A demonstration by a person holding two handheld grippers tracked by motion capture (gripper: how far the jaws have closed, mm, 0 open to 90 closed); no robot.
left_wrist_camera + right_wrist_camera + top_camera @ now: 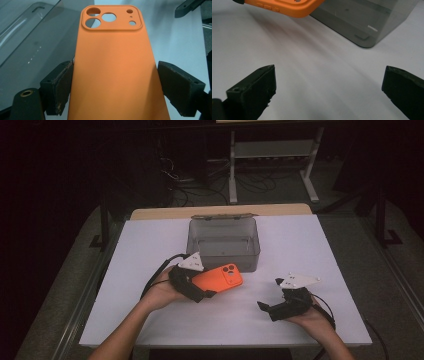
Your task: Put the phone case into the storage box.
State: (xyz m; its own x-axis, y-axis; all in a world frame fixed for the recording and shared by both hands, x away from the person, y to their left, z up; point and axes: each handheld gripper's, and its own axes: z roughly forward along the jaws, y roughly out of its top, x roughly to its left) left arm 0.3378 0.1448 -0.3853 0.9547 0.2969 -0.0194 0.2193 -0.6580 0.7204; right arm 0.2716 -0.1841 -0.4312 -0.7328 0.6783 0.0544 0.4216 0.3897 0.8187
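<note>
A white sheet covers the bench (150,270), with a grey bin (223,242) on it; the room behind is dark, cables on the floor. The left gripper (200,287) has its fingers clamped on an orange phone case (220,277). The right gripper (270,306) fingers stand apart.

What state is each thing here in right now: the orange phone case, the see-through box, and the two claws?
Orange phone case: clamped by its long edges in the left claw, held off the table, camera cutouts pointing away from the hand.
Grey see-through box: open on top, nothing visible inside, standing on the white table.
Left claw: shut on the case.
Right claw: open, nothing between its jaws, low over the table.
</note>
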